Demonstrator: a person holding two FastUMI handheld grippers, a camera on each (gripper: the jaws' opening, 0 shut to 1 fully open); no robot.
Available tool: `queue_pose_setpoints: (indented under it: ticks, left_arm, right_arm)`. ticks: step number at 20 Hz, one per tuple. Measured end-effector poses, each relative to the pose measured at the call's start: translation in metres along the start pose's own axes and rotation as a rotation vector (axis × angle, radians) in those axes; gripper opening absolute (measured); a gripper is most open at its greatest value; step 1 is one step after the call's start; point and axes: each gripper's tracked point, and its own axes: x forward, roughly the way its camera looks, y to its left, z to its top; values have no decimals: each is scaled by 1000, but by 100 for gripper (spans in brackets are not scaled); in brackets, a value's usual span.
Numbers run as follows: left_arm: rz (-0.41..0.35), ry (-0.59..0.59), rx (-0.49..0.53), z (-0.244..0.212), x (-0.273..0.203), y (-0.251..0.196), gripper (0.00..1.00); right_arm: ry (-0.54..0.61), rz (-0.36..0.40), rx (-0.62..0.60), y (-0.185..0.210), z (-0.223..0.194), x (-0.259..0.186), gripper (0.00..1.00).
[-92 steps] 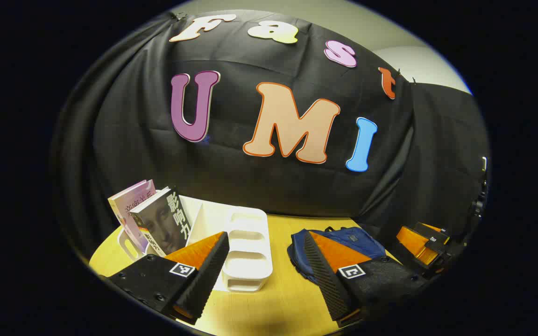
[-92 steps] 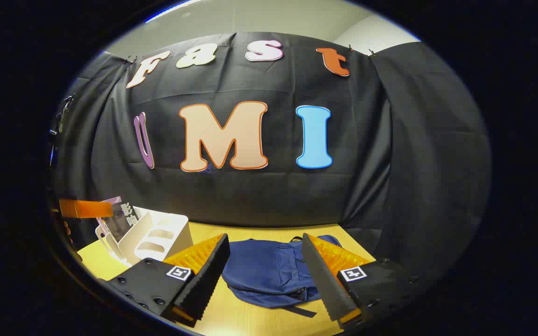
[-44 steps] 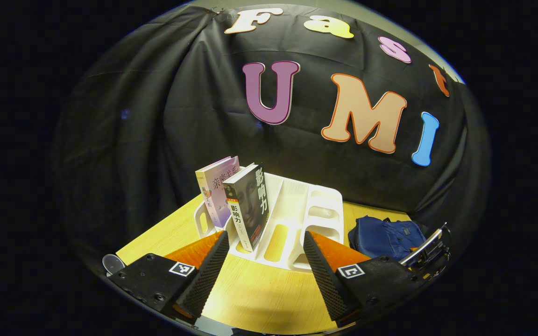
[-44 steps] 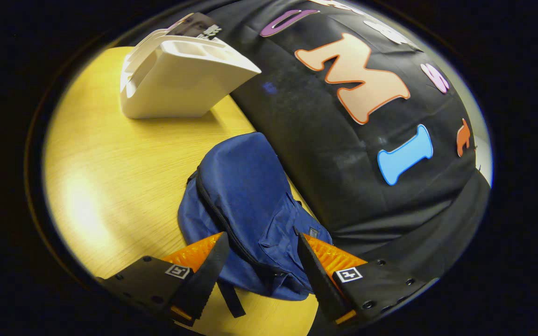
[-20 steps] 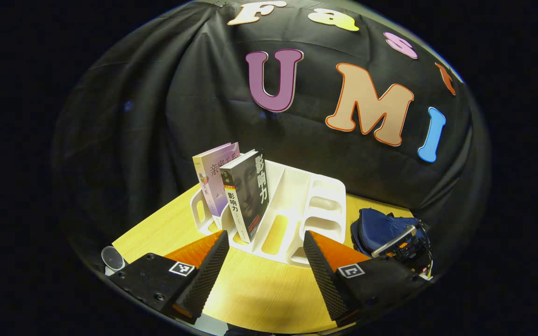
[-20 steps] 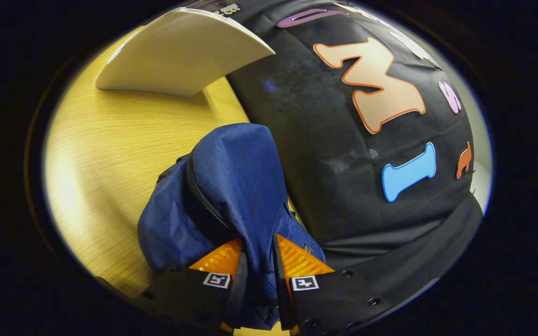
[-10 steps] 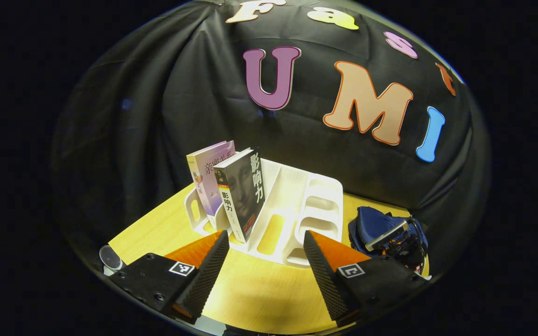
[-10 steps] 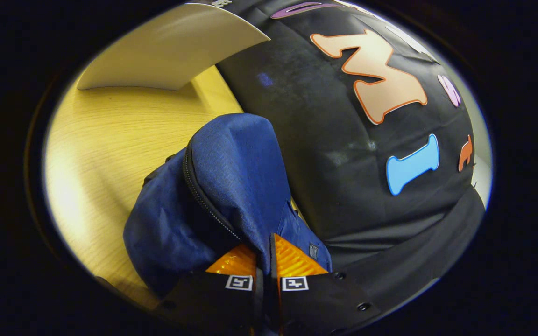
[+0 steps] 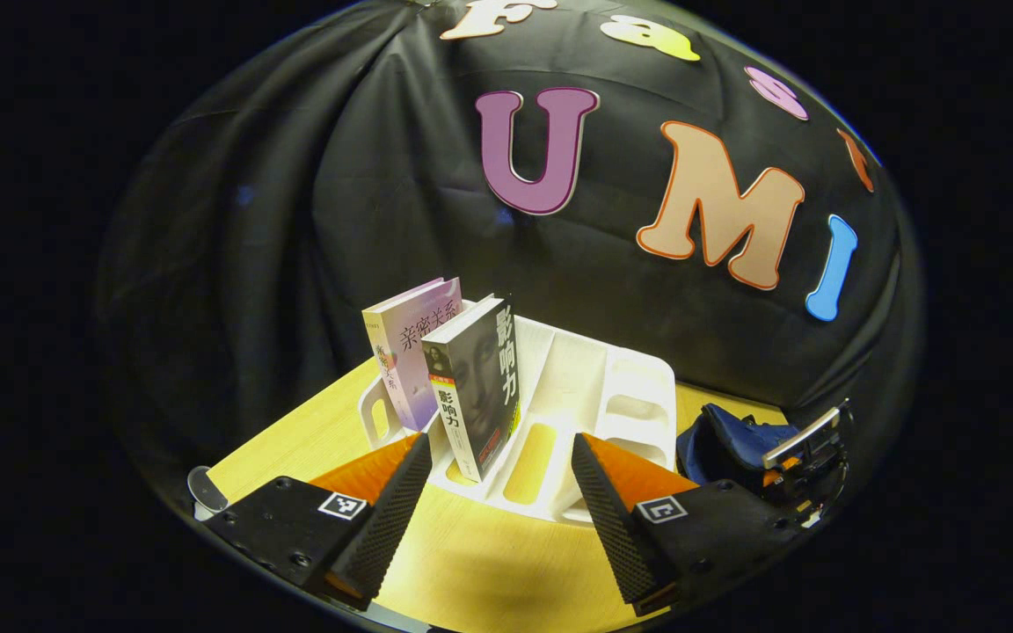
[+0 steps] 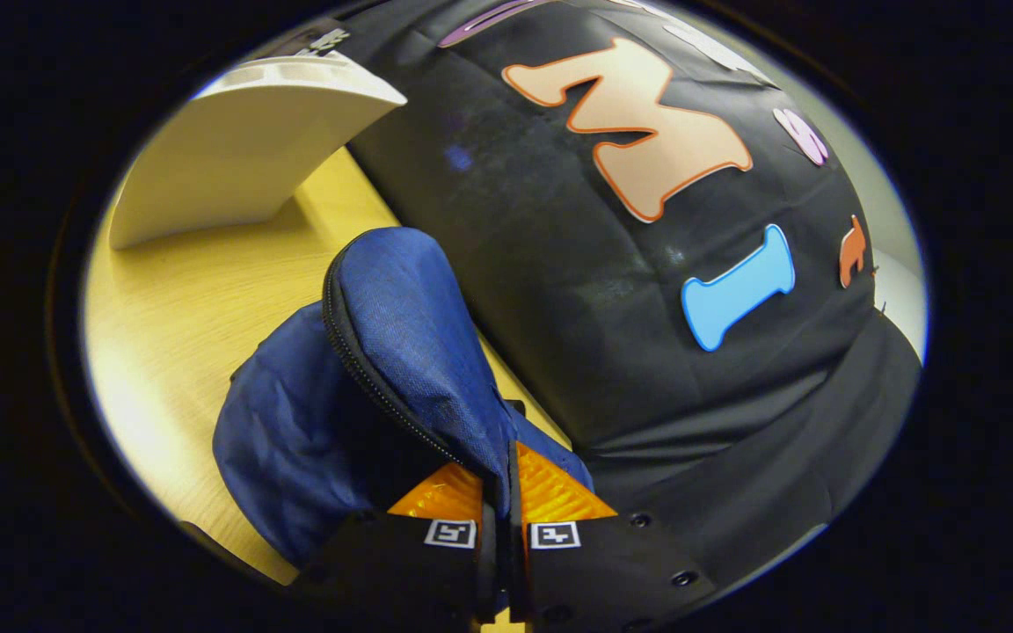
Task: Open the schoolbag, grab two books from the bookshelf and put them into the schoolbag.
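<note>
In the right gripper view the right tongs (image 10: 498,492) sit nearest, their two fingers pressed together on a fold of the blue schoolbag (image 10: 383,352), with the cloth pinched between them. The bag bulges up from the table (image 10: 181,308) in front of the tongs, its dark zipper (image 10: 366,369) running in a curve along the raised edge, and the part left of the zipper sags toward the tabletop. Beyond the bag, toward the upper left, stands the white bookshelf (image 10: 234,158), seen from its closed side, and behind both hangs the black cloth wall. In the left gripper view the left tongs (image 9: 499,492) are spread wide with nothing between the fingers, hovering over the near edge of the table (image 9: 489,571). Just past the fingertips stands the bookshelf (image 9: 577,396), a white rack with several slanted slots. Two books stand upright in its left slots: a dark book (image 9: 476,387) nearer, leaning slightly, and a pale purple book (image 9: 410,352) just behind it on the left. To the right of the rack, close to the table's far edge, lies the schoolbag (image 9: 726,440), with the other tongs (image 9: 801,448) at its right side. A small clear round thing (image 9: 203,483) sits at the table's left corner; what it is cannot be told.
</note>
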Motion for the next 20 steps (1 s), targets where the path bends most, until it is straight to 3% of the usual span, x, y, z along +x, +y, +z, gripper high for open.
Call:
queue_pose_setpoints:
  ticks: [8,10,15,20]
  left_arm:
    - [-41,47,35,20,48,27,95]
    - [-50,81,37,14,61,30,95]
    - [2,136,29,8,89,48,95]
    - [-42,195,25,10,108,51,94]
  right_arm:
    - [46,-22,163,-45,3,-27,9]
    - [54,-28,203,-53,4,-39,5]
    - [72,-27,275,-59,7,-70,5]
    - [105,-31,317,-61,2,-95,8]
